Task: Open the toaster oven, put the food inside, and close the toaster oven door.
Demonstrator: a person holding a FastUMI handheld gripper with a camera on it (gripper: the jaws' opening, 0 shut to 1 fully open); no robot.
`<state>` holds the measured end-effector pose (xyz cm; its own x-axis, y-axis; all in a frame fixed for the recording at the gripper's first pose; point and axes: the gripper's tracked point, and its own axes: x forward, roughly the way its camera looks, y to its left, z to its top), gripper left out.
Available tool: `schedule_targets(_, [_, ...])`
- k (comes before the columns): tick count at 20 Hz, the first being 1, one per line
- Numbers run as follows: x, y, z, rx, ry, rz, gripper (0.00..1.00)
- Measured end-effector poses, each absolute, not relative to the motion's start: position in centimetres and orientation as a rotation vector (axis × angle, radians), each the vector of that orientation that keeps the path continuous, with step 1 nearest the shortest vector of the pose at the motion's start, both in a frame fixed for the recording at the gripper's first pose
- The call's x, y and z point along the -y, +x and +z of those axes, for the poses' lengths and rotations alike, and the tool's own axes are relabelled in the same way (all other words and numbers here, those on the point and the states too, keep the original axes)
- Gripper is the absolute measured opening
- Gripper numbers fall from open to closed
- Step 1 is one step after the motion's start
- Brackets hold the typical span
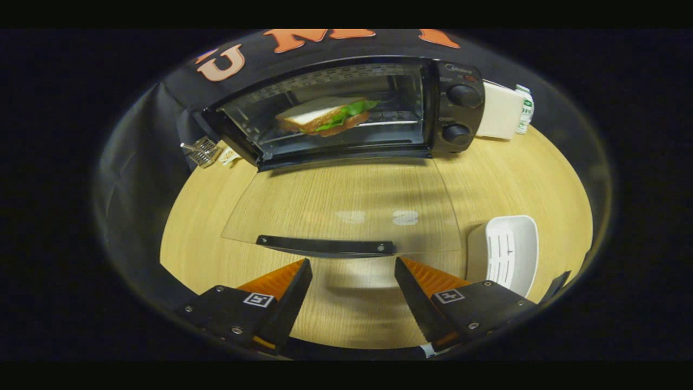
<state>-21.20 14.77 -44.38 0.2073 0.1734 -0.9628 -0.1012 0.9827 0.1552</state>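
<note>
Oven [346, 108]: black toaster oven at the far side of a wooden table [541, 173], against the booth wall. Two knobs [463, 95] stacked on its right panel.

Door [341, 208]: glass, folded fully down toward the gripper, lying about flat just above the table; wood grain visible through it. Black handle [327, 246] along its near edge.

Sandwich [327, 115]: inside the oven, on the wire rack; white bread on top, green lettuce sticking out to the right, brown crust below.

Gripper [352, 268]: fingers spread wide, nothing between them. Handle lies just ahead of the fingertips, apart from them; bare table between the fingers.

Tray [506, 254]: white, shallow, on the table right of the door, just beyond the right finger.

White box [499, 111]: right of the oven, touching or just beside it. A small green-and-white pack [524, 108] behind it; details too small to tell.

Metal rack piece [203, 150]: small wire item left of the oven, at the table's edge.
</note>
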Motion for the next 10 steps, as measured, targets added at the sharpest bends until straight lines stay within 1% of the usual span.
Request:
schedule_targets(4, [-15.8, -21.3, -45.8, -1.373, 0.040, 0.235, 0.91])
schedule_targets(6, [-16.2, -21.0, -45.7, -1.351, 0.018, 0.275, 0.92])
schedule_targets(10, [-16.3, -20.8, -45.1, -1.349, 0.019, 0.286, 0.91])
